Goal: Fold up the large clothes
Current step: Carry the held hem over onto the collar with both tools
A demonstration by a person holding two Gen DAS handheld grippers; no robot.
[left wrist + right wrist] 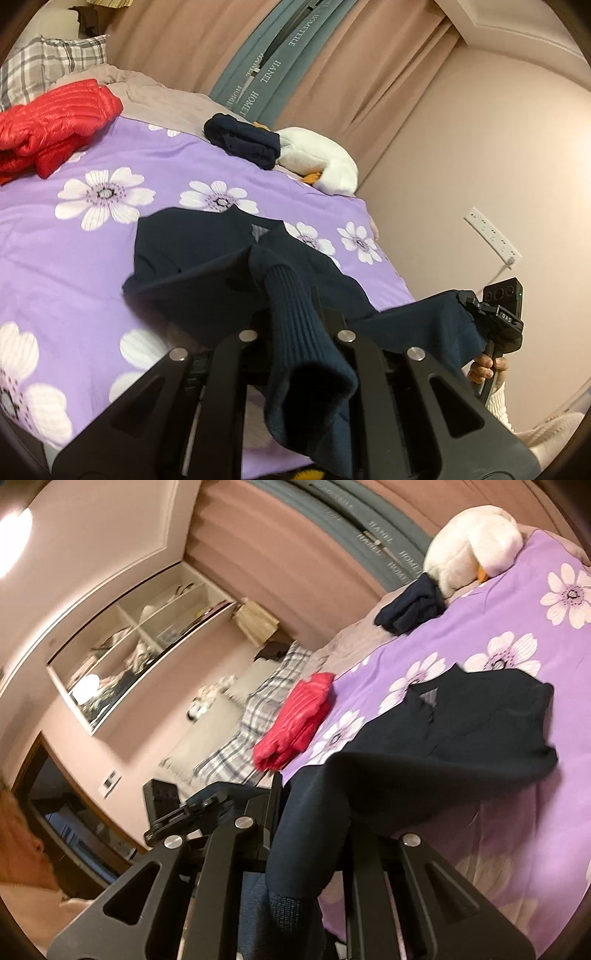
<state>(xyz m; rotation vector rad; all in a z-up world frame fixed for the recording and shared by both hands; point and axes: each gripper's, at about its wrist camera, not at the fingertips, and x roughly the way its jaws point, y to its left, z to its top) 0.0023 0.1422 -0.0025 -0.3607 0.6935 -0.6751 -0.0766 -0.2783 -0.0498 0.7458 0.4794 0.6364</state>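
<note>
navy sweater point(207, 258) body flat on purple floral bedspread point(92, 258), both sleeves lifted off it. left gripper point(295, 332) pinching ribbed cuff point(291, 314); right gripper point(314, 834) pinching the other sleeve point(314, 830). beyond: red puffer jacket point(51, 125), folded dark garment point(243, 142) touching white plush toy point(321, 162)

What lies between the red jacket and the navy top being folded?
Only bare floral bedspread separates the red jacket from the navy top; the left wrist view shows it best.
</note>
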